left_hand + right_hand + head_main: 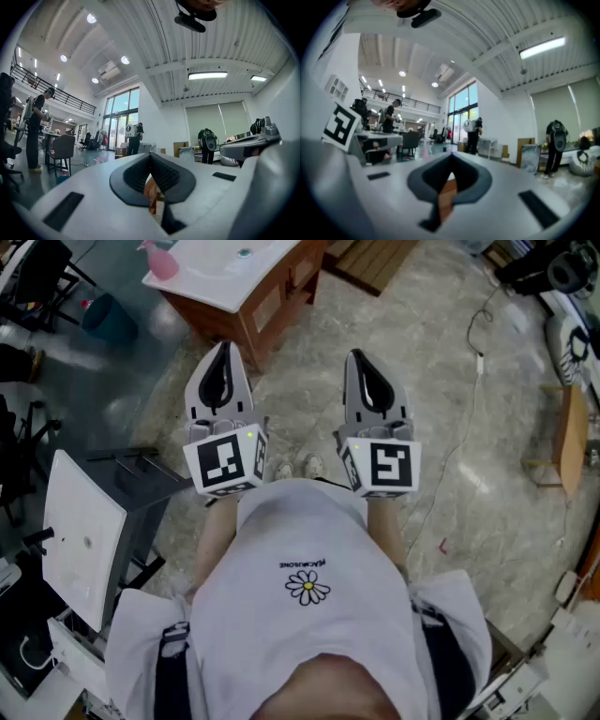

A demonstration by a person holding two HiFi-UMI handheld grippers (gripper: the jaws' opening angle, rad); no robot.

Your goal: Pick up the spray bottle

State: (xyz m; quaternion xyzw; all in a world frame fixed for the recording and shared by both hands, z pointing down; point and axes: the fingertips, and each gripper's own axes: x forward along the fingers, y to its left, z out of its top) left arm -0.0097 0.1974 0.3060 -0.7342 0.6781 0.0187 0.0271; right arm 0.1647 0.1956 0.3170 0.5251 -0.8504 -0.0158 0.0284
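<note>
L gripper (223, 351) & R gripper (358, 357) level at frame centre, both w/ jaws fully together, nothing held; pink spray bottle (161, 261) well apart, upper left, near corner of white-topped cabinet (217, 270); risk: arriving unopened probably knocks it off.

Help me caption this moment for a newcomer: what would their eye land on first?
The left gripper and right gripper fill the head view's middle, held level side by side, jaws shut on nothing, with black-and-white marker cubes at their near ends. Ahead, a pink spray bottle stands on a white-topped wooden table at the upper left.
</note>
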